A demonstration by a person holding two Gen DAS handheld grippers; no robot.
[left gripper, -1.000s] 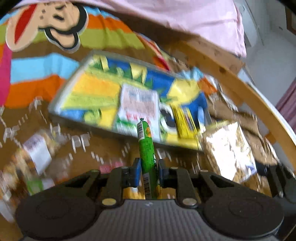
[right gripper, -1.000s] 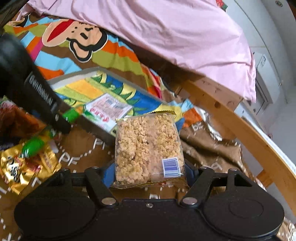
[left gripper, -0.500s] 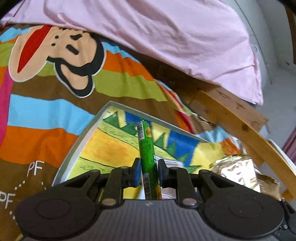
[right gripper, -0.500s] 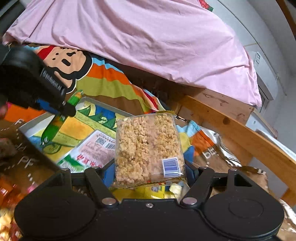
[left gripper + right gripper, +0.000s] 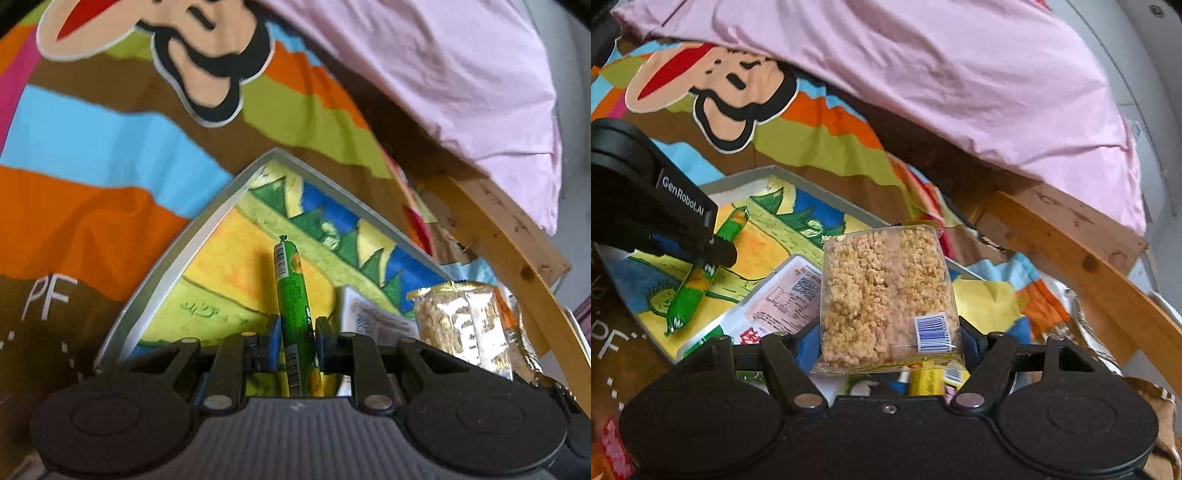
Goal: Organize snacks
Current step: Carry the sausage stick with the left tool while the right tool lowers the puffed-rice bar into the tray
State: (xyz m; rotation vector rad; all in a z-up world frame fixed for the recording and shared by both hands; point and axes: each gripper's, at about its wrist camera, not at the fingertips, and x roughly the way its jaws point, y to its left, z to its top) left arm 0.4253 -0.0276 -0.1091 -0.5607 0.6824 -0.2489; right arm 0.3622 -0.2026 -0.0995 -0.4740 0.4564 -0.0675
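While both grippers hang over the tray (image 5: 207, 229) on the bed | left gripper (image 5: 295, 332): fingers clenched on green sausage (image 5: 291, 295), above tray | right gripper (image 5: 890, 332): fingers grasping rice-cake pack (image 5: 886, 295), beside pink packet (image 5: 783, 299)

Our left gripper (image 5: 295, 345) points forward and downward, its fingers (image 5: 272, 341) clamped nearly together on something thin. Our right gripper (image 5: 890, 345) angles down too, fingers (image 5: 973, 341) spread wide around a grip.
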